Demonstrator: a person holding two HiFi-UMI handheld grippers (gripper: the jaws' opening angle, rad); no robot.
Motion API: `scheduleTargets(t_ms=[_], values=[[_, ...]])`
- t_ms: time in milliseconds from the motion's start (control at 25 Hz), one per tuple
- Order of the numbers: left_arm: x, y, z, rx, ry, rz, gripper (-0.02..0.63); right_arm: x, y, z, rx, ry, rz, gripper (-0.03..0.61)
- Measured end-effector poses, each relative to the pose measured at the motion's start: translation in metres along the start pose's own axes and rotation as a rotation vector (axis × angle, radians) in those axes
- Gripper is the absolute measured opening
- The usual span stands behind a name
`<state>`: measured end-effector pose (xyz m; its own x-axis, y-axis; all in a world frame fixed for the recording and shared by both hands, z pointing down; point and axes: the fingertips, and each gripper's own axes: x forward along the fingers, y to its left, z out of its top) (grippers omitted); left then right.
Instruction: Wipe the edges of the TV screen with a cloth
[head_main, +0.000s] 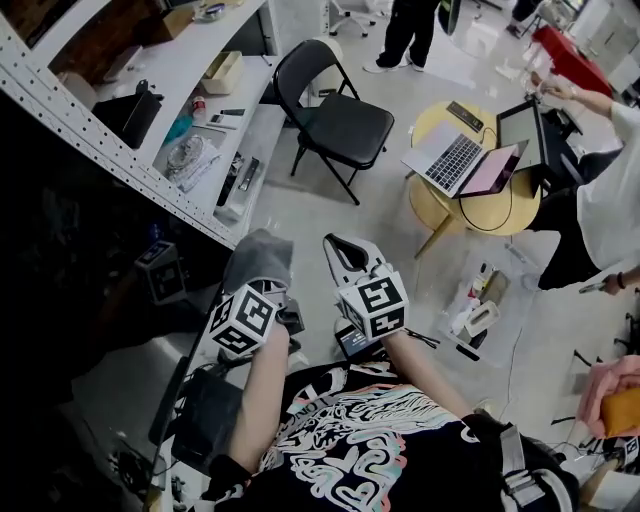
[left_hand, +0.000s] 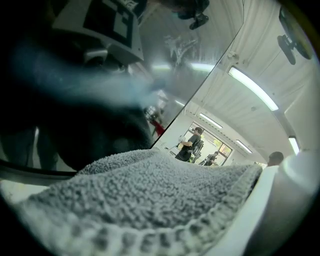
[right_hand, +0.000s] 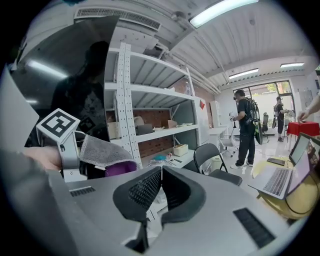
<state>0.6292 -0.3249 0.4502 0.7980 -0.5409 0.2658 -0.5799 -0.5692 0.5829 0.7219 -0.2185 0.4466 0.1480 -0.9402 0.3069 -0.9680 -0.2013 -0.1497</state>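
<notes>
The dark TV screen (head_main: 70, 270) fills the left of the head view and mirrors the room in the left gripper view (left_hand: 100, 75). A grey terry cloth (head_main: 262, 262) is draped over the front of my left gripper (head_main: 262, 280), close to the screen's right edge. That cloth (left_hand: 150, 195) covers the jaws in the left gripper view; only one white finger (left_hand: 292, 200) shows. My right gripper (head_main: 347, 252) hangs beside it, shut and empty, apart from the screen. In the right gripper view its black pads meet (right_hand: 161, 172), with the cloth (right_hand: 102, 150) at left.
A white perforated shelf unit (head_main: 120, 150) holding boxes and tools runs behind the TV. A black folding chair (head_main: 340, 125) stands ahead. At right is a round wooden table (head_main: 470, 200) with laptops, and people stand around it.
</notes>
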Motion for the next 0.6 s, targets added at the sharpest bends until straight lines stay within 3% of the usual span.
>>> scheduleTargets(t_ms=[80, 200, 280, 400, 600], values=[[0.004, -0.007, -0.001, 0.05, 0.002, -0.024, 0.031, -0.003, -0.003, 0.0, -0.014, -0.005, 0.017, 0.03], [0.002, -0.04, 0.002, 0.299, -0.015, -0.09, 0.031, -0.009, -0.005, 0.004, -0.035, -0.021, 0.061, 0.031], [-0.003, -0.057, 0.002, 0.394, -0.038, -0.111, 0.031, -0.013, -0.003, 0.008, -0.037, -0.055, 0.122, 0.031], [-0.017, -0.06, -0.003, 0.451, -0.064, -0.082, 0.031, -0.017, 0.011, 0.014, -0.042, -0.089, 0.213, 0.03], [-0.053, -0.033, -0.012, 0.502, -0.074, 0.008, 0.031, -0.013, 0.033, -0.001, -0.063, -0.067, 0.271, 0.031]])
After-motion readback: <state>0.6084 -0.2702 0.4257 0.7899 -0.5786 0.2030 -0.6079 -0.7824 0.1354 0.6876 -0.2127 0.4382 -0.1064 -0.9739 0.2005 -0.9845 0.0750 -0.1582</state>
